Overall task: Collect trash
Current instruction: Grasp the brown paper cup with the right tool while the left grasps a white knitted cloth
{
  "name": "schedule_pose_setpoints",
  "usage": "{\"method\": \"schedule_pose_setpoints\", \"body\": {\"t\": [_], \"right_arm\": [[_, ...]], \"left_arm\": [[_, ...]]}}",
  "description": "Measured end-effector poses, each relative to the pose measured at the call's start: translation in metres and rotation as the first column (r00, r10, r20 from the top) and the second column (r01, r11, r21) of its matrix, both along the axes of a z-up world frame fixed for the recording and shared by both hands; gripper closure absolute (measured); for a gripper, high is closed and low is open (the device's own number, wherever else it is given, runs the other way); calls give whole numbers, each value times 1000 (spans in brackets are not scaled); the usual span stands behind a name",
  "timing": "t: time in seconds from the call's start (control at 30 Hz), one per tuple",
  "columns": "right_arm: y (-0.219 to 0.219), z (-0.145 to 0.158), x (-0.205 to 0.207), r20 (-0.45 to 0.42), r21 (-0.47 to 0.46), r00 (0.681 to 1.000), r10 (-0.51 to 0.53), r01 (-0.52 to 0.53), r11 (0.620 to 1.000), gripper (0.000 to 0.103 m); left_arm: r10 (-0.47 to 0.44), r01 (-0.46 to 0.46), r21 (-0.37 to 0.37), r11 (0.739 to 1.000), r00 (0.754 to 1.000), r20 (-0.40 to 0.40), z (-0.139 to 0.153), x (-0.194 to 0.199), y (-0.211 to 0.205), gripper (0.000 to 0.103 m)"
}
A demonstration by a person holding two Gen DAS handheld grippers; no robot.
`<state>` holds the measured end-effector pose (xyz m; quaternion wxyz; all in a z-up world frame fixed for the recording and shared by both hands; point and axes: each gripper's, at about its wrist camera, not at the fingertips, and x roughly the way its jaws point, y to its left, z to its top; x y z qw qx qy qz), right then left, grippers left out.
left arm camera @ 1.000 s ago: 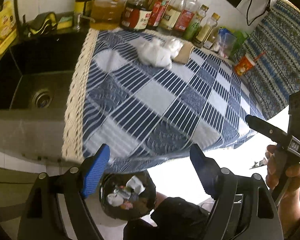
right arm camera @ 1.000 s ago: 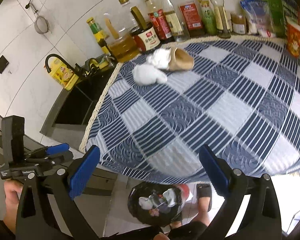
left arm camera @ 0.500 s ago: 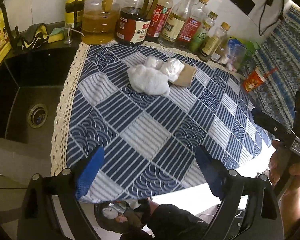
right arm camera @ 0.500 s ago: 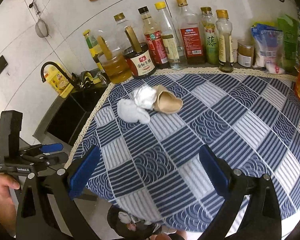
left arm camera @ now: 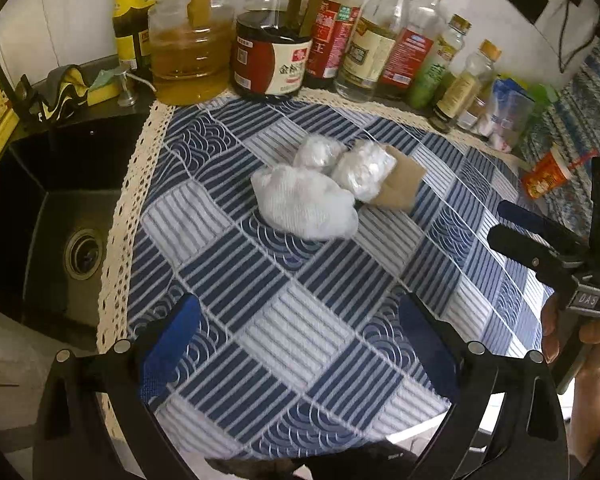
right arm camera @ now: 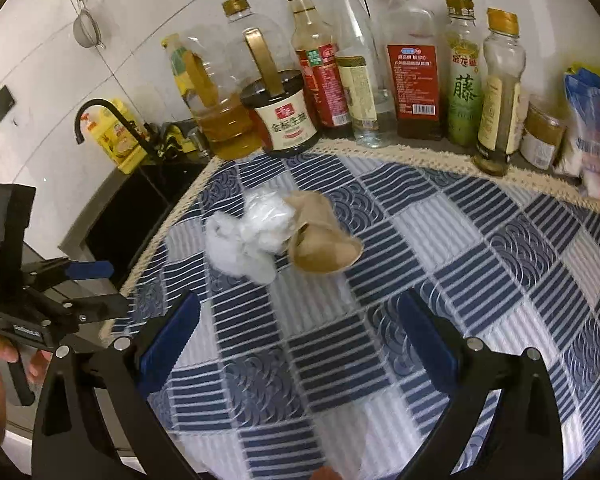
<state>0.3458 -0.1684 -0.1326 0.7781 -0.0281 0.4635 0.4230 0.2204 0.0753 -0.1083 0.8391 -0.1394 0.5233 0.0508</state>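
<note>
Both hand-held grippers, left (left arm camera: 296,344) and right (right arm camera: 298,340), gape empty short of the trash on the table (left arm camera: 300,320), where snatching the tissue (left arm camera: 306,206) could knock the wrapper (left arm camera: 400,184) toward the bottles (left arm camera: 364,40).

**Bottles, cloth and sink**

A blue-and-white patterned cloth (left arm camera: 300,320) with a cream lace edge covers the tabletop. Along the tiled wall stand bottles of sauce and oil (right arm camera: 412,64), with a dark jar (right arm camera: 284,116) among them. A black sink (left arm camera: 60,232) lies beside the cloth, and an orange cup (left arm camera: 546,176) at the far side.
</note>
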Motion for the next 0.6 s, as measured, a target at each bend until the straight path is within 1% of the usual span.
{"method": "schedule_pose_setpoints", "body": {"t": [0.1,0.23,0.37,0.47,0.6], "right_arm": [[11,-13,15,-27,-27,998,49,-50,998,5],[19,-23,29,-29,-45,995,93,-94,995,5],[26,-31,41,-39,-39,990,134,-135,990,5],[34,-38,48,-42,-53,986,163,-165,985,5],[45,-46,55,-47,-73,978,206,-209,975,5]], "left_arm": [[20,-21,-21,1000,1000,-19,-9,13,3,7],[53,-54,-25,998,998,-30,-21,29,5,7],[54,-55,-26,998,998,-40,-29,47,5,7],[42,-43,-29,999,998,-46,-34,59,4,7],[51,-53,-35,998,997,-60,-46,72,8,7]]}}
